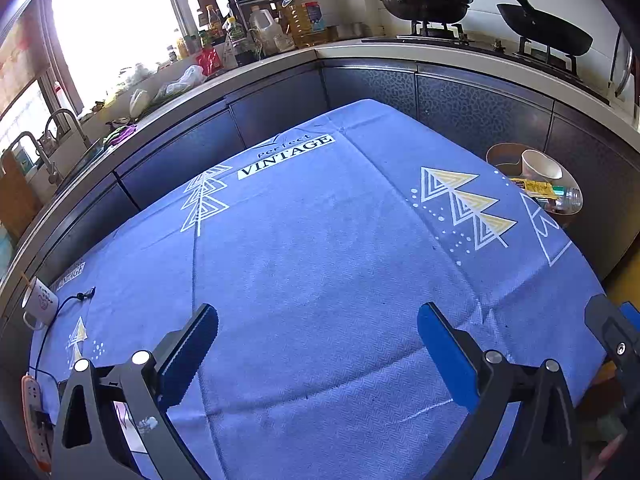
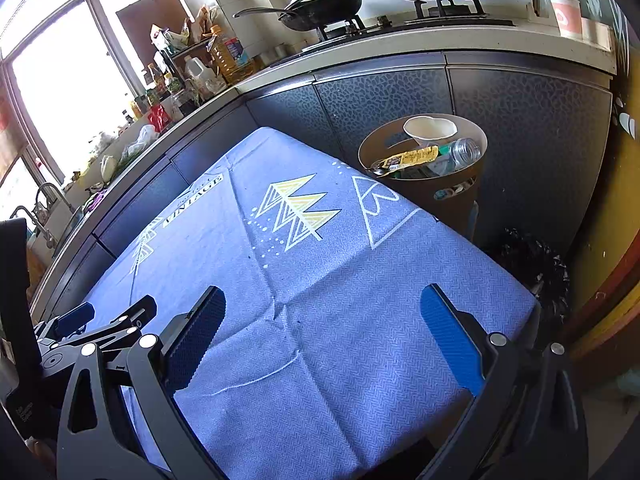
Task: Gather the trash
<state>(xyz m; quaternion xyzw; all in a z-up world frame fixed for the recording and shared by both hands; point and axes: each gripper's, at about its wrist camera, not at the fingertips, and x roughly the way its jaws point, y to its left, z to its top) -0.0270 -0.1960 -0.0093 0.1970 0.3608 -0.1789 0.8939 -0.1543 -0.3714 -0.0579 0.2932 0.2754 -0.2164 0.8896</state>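
1. The left gripper (image 1: 318, 350) hangs over the near part of the tabletop (image 1: 320, 260), its fingers (image 1: 444, 352) spread wide with nothing between them but blue cloth.
2. The right gripper (image 2: 322, 334) hovers over the near right corner of the tabletop (image 2: 320, 360), its fingers (image 2: 450, 340) also wide apart and holding nothing.
3. In the right wrist view the left gripper shows at the lower left, just beside the right one.
4. The tablecloth (image 1: 280, 220) is blue, creased, and printed with white and yellow triangle trees and the word VINTAGE.
5. The trash sits in a round brown bin (image 2: 452, 196) on the floor just past the far right corner of the tabletop, against the dark cabinet doors (image 2: 380, 96).
6. In the bin lie a white paper cup (image 2: 430, 130), tilted on top, a yellow wrapper (image 2: 412, 158) and a clear plastic bottle (image 2: 460, 152) lying on its side.
7. At the far left edge of the tabletop stands a white mug (image 1: 40, 302), with a black cable (image 1: 70, 300) beside it and a power strip (image 1: 34, 416) nearer the left corner.
8. Beyond, on the kitchen counter, two black pans (image 1: 424, 2) sit on the stove, with oil bottles (image 1: 304, 16) beside it and a sink faucet (image 1: 60, 120) along the left run under the window.
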